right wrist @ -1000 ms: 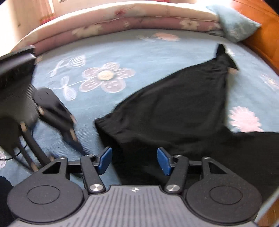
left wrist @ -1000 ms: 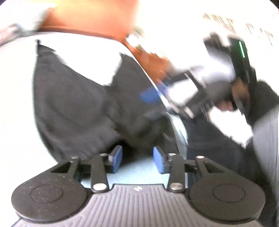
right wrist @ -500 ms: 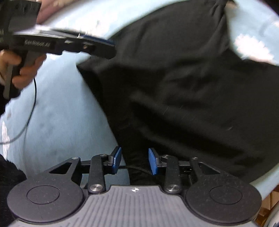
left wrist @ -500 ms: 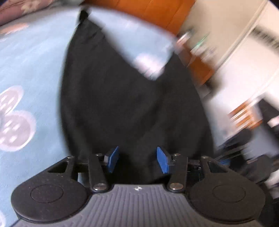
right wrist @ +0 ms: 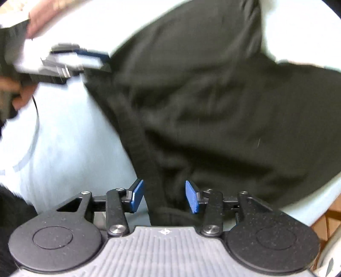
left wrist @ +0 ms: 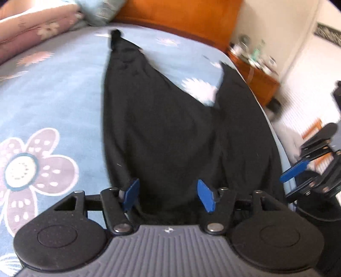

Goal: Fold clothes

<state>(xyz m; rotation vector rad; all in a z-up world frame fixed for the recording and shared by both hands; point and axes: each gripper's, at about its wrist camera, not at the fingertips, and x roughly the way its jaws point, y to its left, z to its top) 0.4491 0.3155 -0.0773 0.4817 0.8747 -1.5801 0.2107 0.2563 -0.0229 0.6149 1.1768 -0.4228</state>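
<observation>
Black garment: lay spread on blue floral bedsheet, near the bed's edge. Left tongs: blue pads apart, over the garment's near hem. Right tongs: pads apart, straddling a dark hem fold, nothing clamped.

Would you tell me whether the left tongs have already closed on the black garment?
No: the left tongs stand wide open, with the black garment lying between the blue pads, unpinched.

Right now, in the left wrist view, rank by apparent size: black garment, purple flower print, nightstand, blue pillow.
1. black garment
2. purple flower print
3. nightstand and blue pillow: similar, both far and partly cropped, so unranked.
</observation>
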